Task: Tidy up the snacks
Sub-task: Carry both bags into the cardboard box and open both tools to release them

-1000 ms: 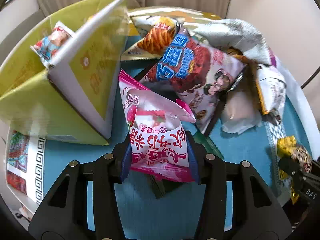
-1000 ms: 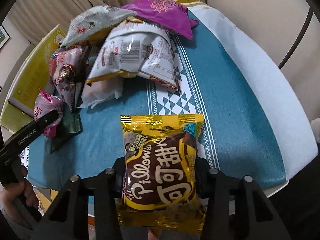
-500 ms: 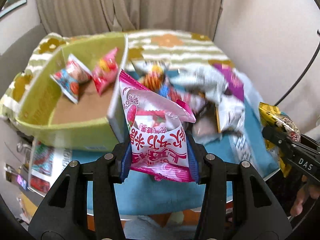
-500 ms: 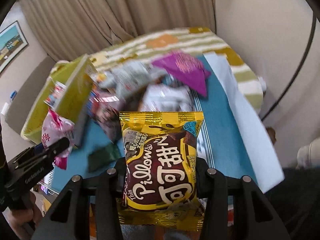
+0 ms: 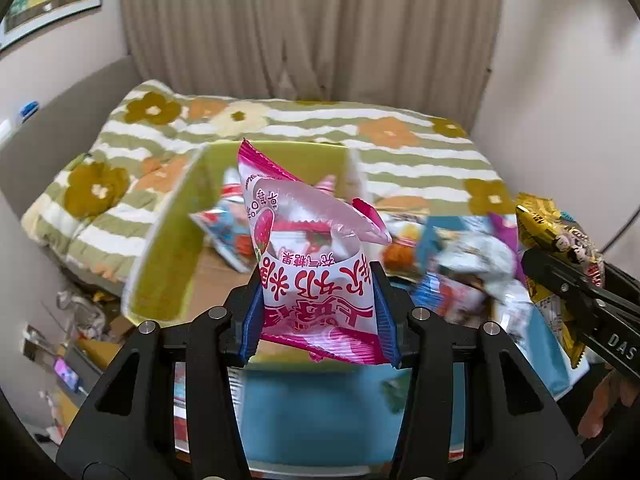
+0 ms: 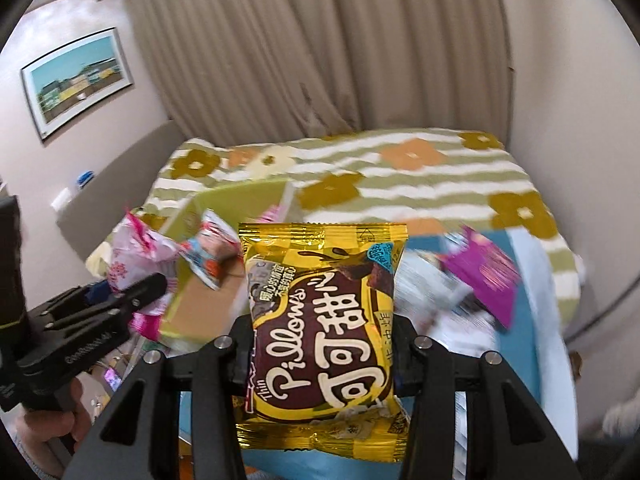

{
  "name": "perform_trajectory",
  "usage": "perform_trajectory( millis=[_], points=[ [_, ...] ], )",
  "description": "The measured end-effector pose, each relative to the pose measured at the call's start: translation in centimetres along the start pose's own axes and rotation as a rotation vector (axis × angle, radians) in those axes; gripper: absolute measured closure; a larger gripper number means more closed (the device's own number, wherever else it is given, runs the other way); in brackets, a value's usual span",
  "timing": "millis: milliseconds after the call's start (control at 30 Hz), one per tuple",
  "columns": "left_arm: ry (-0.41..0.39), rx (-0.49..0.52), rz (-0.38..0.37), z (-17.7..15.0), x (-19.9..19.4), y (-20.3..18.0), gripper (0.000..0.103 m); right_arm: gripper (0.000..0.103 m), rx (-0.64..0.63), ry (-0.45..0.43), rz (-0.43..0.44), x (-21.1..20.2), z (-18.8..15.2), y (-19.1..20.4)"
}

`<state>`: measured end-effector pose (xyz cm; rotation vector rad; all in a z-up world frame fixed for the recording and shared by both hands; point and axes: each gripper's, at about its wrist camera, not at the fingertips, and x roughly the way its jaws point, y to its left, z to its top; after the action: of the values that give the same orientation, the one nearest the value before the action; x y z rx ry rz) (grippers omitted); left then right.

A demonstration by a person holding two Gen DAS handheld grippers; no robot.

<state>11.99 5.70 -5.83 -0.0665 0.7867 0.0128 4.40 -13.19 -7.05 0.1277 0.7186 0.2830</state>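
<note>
Left tool (image 5: 318, 316) clamped the pink packet (image 5: 316, 276), right tool (image 6: 324, 356) clamped the gold Pillows packet (image 6: 322, 308); both hung this side of the green box (image 5: 168, 248). Risk: slick foil slipping mid-swing, or the two packets colliding over the box. Count: two tools, two held packets, one box holding at least two packets; the pile on the bench (image 5: 320, 412) was too blurred to count.

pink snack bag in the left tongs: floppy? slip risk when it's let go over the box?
Likely floppy: the pink snack bag creases and its top corner folds over above the left tongs. Probably light, since it stands up from a pinch at its lower end. The glossy film looks slick, so it may slide on landing in the green box.
</note>
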Motion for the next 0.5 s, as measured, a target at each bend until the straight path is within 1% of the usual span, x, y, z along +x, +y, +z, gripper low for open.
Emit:
perform_trajectory(
  millis=[100,233,400,500],
  points=[
    [0.027,-0.017,0.017,0.9,1.4,2.9,0.059,0.061,-0.037,0.01,0.031,2.3,1.3,2.8],
    [0.086,0.0,0.03,1.5,4.1,6.2,0.059,0.061,-0.055,0.041,0.056,5.9,2.6,6.0],
    [0.157,0.046,0.017,1.8,7.5,8.6,0.059,0.061,-0.045,0.093,0.043,9.6,3.3,8.7],
    [0.195,0.09,-0.017,1.6,9.2,9.0,0.059,0.061,-0.02,0.122,0.017,11.0,3.3,9.5]
  ],
)
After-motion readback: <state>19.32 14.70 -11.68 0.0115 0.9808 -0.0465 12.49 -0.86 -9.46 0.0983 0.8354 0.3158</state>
